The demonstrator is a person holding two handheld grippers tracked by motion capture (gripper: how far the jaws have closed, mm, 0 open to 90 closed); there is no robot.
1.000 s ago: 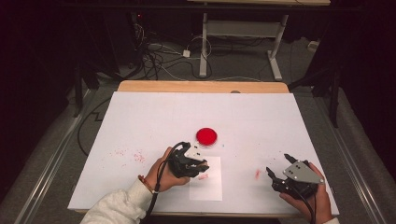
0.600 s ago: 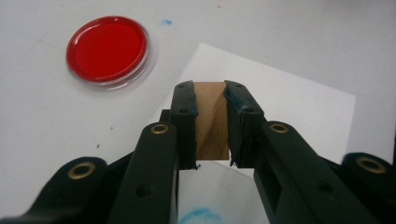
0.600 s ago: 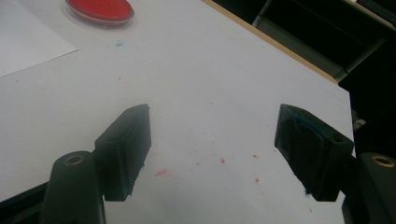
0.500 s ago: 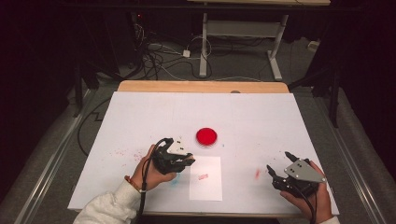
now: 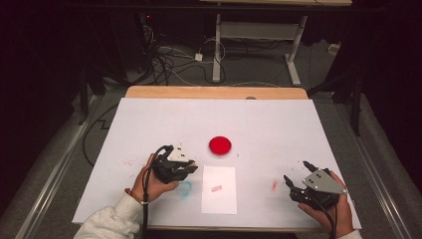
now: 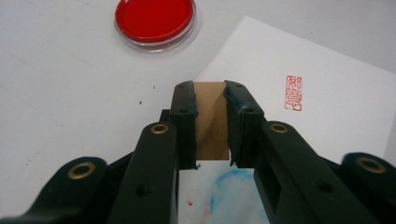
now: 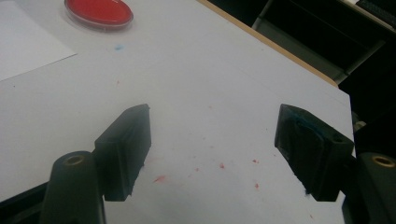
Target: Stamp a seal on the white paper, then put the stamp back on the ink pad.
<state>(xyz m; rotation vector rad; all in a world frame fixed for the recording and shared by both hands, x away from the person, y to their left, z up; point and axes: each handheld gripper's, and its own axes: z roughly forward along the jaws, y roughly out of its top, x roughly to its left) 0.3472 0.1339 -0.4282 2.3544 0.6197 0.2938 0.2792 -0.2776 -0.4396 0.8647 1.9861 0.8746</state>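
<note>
While clamped, wooden block (image 6: 211, 121) seems smooth, rectangular.

Left gripper (image 6: 209, 122): black jaws, brass-ringed holes, blue smear on pad. Right gripper (image 5: 299, 178): grey triangular plate, black cable. Sleeve (image 5: 107, 222): pale grey, apparently fleece.

Wooden stamp block (image 6: 212, 119) sides hidden between left gripper (image 6: 210, 100) jaws, red seal print (image 6: 294, 93) beside it, characters too small to read, paper sheet (image 6: 336, 107) cut off at frame edge
</note>
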